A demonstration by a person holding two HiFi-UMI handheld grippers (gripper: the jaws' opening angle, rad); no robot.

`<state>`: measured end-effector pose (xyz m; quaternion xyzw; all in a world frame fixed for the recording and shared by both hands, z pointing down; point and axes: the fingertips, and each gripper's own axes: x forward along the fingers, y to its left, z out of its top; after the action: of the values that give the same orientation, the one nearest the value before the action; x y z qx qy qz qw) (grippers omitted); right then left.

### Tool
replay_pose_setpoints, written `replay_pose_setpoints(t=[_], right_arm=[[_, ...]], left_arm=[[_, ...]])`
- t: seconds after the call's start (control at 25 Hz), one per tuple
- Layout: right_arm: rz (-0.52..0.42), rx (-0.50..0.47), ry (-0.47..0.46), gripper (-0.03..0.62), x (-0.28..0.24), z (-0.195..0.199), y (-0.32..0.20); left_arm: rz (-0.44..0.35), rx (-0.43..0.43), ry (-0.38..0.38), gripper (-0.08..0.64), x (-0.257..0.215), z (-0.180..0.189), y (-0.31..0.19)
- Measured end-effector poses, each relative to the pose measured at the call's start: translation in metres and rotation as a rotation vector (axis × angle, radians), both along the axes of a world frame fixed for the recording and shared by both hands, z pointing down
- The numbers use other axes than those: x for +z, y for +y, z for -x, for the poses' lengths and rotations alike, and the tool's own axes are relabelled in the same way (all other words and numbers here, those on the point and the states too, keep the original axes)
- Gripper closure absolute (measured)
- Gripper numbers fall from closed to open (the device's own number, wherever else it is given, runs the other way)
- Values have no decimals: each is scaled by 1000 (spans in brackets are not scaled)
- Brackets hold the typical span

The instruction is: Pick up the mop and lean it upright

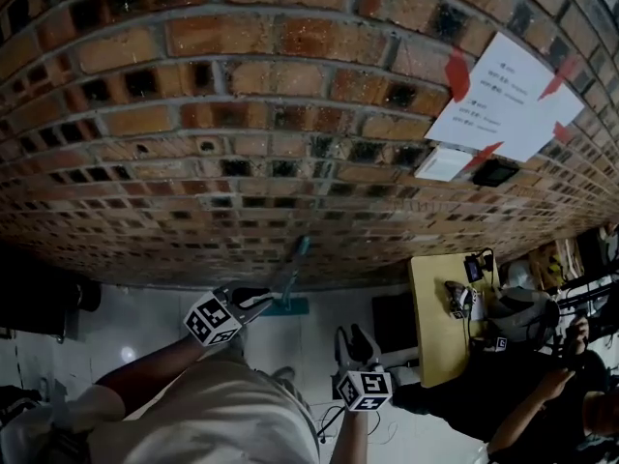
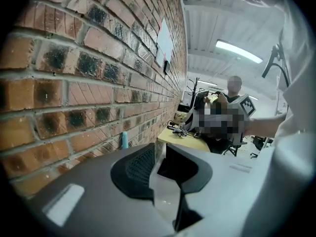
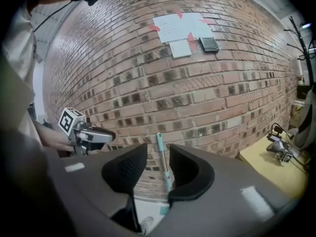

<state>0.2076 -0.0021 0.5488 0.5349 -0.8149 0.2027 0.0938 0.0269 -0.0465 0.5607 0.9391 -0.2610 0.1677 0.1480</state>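
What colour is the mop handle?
The mop handle is teal, clearest in the right gripper view.

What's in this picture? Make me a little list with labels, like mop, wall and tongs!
mop: leaning upright on the wall, nothing holding it
wall: brick
papers: stuck on the wall with red tape
left tongs: open, empty, near the mop
right tongs: open, empty; the mop stands farther off, in line with the gap
table: yellow, right of the mop, small gear on it
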Motion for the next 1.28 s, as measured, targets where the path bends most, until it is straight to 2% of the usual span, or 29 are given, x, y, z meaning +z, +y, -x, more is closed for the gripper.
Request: replay_pose_setpoints(t=[0.4,0.72,1.08,1.28], right_arm=[[2,50,35,454,1,43,-49],[7,86,49,454,7,70,-65],[37,122,42,454,23,86,-68],[46,91,30,454,32,84,-84]], left_arm=[[25,107,23,466,14,20,-41],[32,169,39,466,22,32,-60],[49,235,30,466,36,42,-61],[46,224,15,466,39,38,-71]])
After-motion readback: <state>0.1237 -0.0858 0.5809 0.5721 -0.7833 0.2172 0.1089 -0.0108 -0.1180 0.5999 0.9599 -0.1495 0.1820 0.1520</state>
